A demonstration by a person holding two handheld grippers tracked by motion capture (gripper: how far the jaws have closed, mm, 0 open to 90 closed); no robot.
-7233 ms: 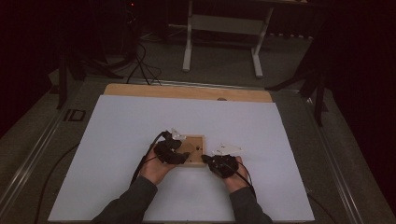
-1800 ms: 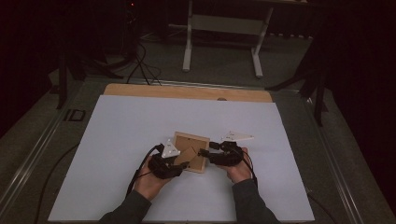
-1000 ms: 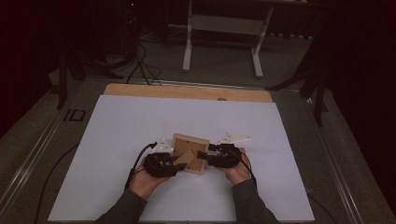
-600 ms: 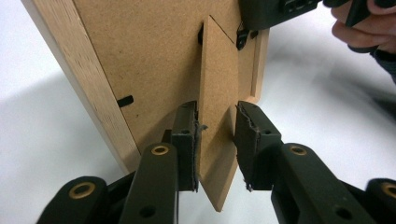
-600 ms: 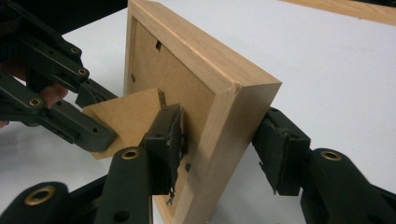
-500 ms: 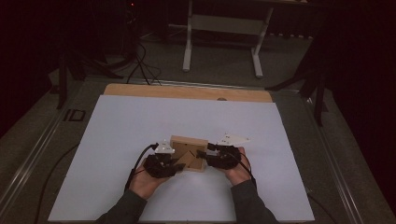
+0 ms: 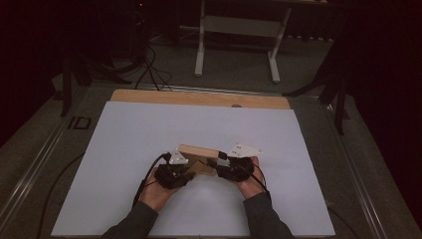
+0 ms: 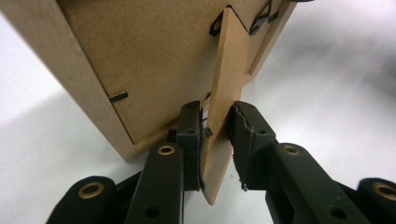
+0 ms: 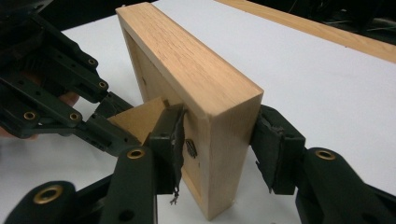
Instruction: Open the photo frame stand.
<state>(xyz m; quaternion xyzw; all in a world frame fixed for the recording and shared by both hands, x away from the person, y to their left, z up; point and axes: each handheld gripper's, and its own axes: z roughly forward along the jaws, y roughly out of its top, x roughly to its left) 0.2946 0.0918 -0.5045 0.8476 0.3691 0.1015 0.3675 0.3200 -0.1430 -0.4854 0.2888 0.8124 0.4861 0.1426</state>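
I've got the wooden picture frame (image 7: 198,158) standing up on edge at lower centre of the high view, on the white table sheet (image 7: 149,129), between my two hands. My right gripper (image 9: 217,135) is clamped across the frame's thick side rail, one jaw on the recessed back, one on the outer face. My left gripper (image 8: 216,135) is pinched narrow on the thin fold-out stand leg (image 8: 224,93) that swings off the backing board (image 8: 154,60). That leg runs away from my left jaws, edge-on, up toward the top of the left gripper view. So the leg sits on the left hand's side, and I reckon pulling it outward props the frame.
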